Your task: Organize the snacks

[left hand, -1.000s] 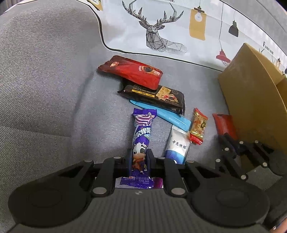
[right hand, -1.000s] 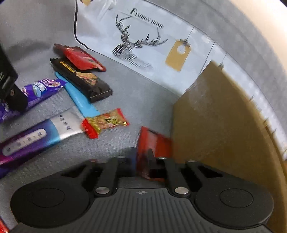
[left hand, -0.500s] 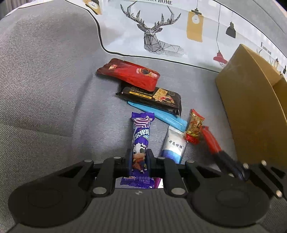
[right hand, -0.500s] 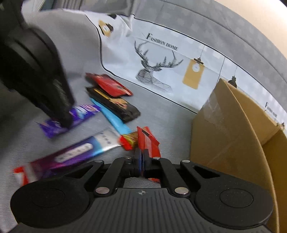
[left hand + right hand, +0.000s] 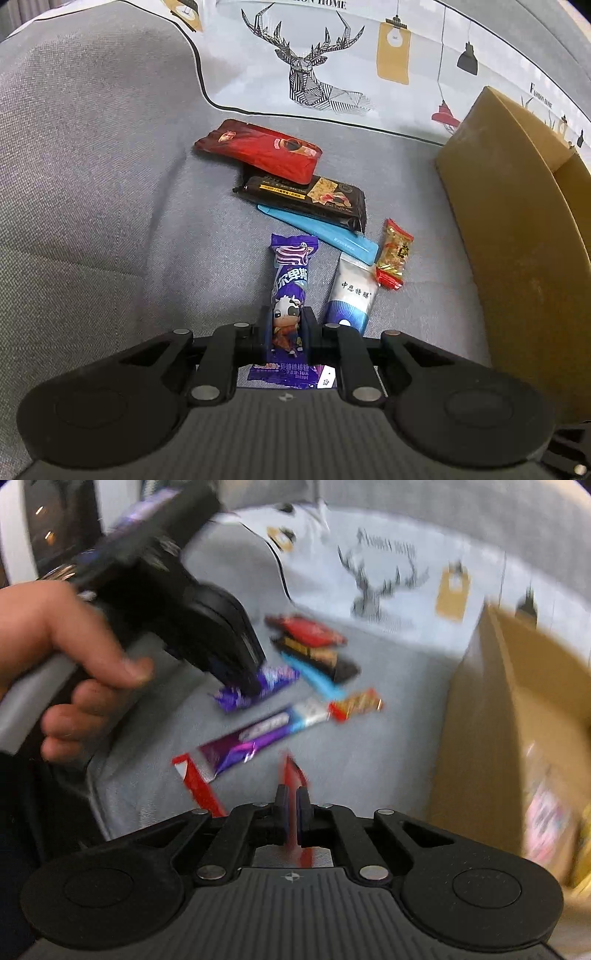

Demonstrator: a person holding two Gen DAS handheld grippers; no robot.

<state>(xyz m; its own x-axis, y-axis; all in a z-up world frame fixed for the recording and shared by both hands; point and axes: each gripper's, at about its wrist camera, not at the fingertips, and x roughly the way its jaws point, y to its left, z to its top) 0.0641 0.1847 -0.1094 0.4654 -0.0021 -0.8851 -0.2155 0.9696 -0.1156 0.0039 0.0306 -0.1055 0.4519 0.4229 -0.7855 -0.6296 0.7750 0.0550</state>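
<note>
Purple lollipop wrapper (image 5: pixel 289 291) lies on the grey sofa cushion (image 5: pixel 92 192), pinched between my left gripper's (image 5: pixel 287 325) nearly shut jaws. My right gripper (image 5: pixel 292 808) clamps a thin red packet (image 5: pixel 291 775) on edge, beside the cardboard box (image 5: pixel 491 716).

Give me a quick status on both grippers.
Left gripper shut on purple candy. Right gripper shut on thin red packet. Cardboard box at right, path clear.

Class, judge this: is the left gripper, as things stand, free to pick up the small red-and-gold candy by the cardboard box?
Probably not yet: the left gripper is shut on the purple candy bar. The red-and-gold candy itself lies uncovered.
</note>
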